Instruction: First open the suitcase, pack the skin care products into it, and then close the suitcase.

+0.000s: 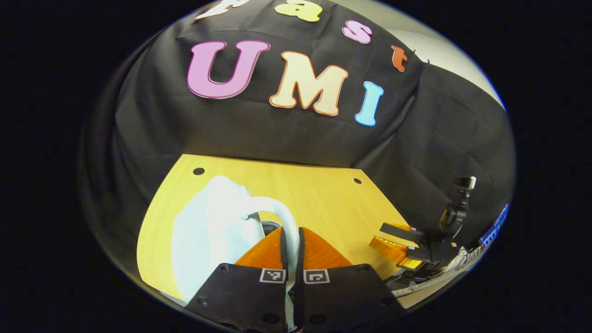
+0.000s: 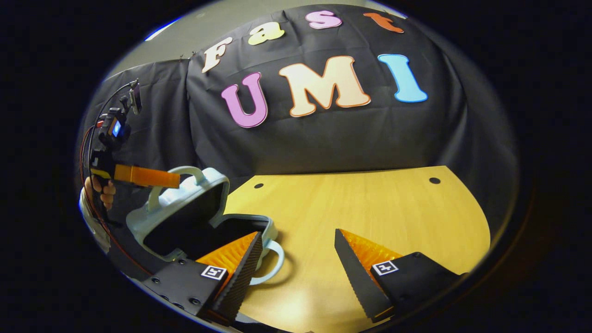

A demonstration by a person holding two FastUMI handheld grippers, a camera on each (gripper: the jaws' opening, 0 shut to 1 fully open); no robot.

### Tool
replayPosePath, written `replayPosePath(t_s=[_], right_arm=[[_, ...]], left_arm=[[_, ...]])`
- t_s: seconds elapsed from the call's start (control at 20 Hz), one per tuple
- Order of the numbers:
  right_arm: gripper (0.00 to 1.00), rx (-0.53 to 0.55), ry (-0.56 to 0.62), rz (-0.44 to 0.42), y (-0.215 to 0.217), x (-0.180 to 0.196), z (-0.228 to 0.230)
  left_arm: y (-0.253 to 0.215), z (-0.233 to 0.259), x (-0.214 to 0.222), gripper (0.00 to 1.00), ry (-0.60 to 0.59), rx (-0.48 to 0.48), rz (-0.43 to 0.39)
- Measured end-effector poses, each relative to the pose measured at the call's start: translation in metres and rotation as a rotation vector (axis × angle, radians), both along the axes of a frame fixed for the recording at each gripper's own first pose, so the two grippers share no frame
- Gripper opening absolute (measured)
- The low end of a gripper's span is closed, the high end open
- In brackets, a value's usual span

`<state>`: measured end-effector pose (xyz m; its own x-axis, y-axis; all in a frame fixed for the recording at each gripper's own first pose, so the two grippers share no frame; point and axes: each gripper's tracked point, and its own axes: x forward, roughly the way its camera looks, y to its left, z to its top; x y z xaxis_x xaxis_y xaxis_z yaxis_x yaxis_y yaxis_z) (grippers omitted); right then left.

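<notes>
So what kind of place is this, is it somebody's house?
Probably not a house. It looks like a recording booth: black cloth wall hung behind a bare wooden table, a small pale suitcase lying open on it, and a hand-held gripper carrying a camera.

The suitcase (image 2: 194, 217) interior is too dark to read; its near edge hides behind the right gripper's finger (image 2: 231, 273)
</notes>
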<state>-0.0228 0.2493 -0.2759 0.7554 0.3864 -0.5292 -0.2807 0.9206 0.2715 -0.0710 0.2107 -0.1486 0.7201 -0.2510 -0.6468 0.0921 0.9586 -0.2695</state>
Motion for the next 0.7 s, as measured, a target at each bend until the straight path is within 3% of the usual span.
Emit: replayPosePath(t_s=[0.3, 0.6, 0.7], right_arm=[[0.98, -0.032, -0.025, -0.036, -0.071, -0.005, 0.011], [0.98, -0.085, -0.037, -0.026, -0.132, -0.025, 0.022], [0.98, -0.087, -0.043, -0.038, -0.14, -0.028, 0.031]], left_arm=[[-0.069, -0.084, -0.017, 0.0, 0.117, 0.092, -0.061], [-0.096, -0.164, -0.03, 0.03, 0.189, 0.209, -0.003], [-0.105, -0.159, -0.024, 0.13, 0.142, 0.208, 0.023]])
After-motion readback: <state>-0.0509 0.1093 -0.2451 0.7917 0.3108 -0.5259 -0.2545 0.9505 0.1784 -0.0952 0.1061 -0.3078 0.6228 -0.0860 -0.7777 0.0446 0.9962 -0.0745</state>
